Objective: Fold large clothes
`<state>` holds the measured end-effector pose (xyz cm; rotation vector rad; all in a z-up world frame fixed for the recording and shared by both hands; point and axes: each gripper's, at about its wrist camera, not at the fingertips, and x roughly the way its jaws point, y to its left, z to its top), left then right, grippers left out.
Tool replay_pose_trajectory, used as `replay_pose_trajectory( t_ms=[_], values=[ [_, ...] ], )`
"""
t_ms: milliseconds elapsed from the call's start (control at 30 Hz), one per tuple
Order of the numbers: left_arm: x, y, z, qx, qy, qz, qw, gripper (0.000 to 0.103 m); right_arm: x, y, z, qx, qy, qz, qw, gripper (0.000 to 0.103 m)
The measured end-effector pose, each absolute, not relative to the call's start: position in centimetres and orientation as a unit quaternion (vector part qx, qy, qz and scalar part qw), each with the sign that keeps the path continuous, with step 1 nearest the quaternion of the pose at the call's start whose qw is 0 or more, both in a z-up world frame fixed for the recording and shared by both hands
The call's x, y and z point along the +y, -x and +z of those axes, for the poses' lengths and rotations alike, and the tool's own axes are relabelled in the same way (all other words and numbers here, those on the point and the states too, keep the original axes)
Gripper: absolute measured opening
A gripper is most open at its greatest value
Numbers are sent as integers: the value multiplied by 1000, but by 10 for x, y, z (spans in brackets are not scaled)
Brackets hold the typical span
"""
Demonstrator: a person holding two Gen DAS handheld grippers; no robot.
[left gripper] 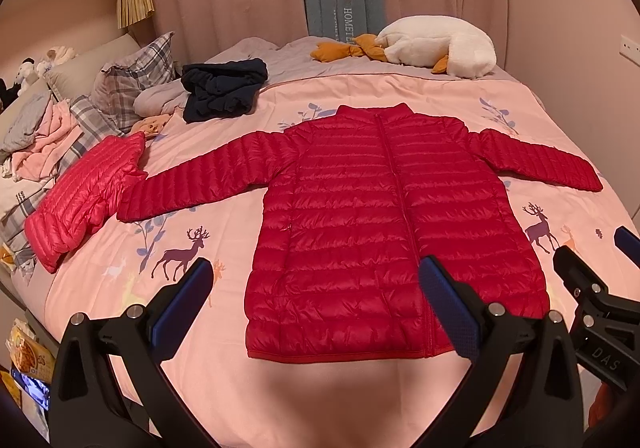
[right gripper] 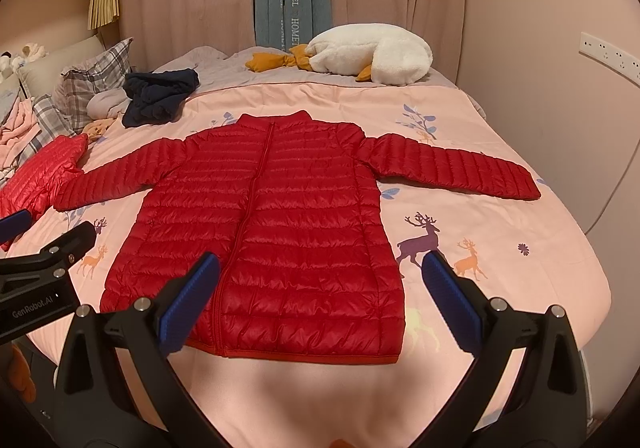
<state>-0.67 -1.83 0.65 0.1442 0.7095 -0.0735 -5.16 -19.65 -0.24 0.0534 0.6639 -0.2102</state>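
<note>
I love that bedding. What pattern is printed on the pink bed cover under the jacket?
Deer and leafy sprigs on the pink bed cover, clearest in the right wrist view.

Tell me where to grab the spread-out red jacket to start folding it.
Take the red jacket by its sleeve cuffs: left gripper from the left side, right gripper from the right. It lies flat, zipped, sleeves stretched outward, so the cuffs are free edges to fold inward.
</note>
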Motion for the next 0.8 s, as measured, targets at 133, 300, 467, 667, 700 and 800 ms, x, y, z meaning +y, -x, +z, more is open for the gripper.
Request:
replay_pose_trajectory(
  t_ms=[133, 300, 467, 667, 700, 800],
  values=[
    [-19, 7, 7, 346, -70, -36, 935, 102, -197, 52, -2, 325, -26, -103, 940, 101],
    [-19, 8, 7, 346, -70, -36, 935, 102, -197, 52, -2, 325, -27, -103, 940, 101],
    [-19, 8, 6, 346, -69, -36, 935, 102, -197, 52, -2, 324, -27, -103, 940, 101],
    [-19, 8, 6, 347, -70, -36, 935, 102, -198, 53, -2, 324, -27, -102, 940, 101],
    [-20, 8, 6, 347, -70, -37, 935, 102, -198, 53, -2, 324, -27, -103, 940, 101],
    [-20, 8, 6, 347, -70, -36, 935, 102, -199, 52, 0, 326, -26, -104, 939, 101]
  ],
)
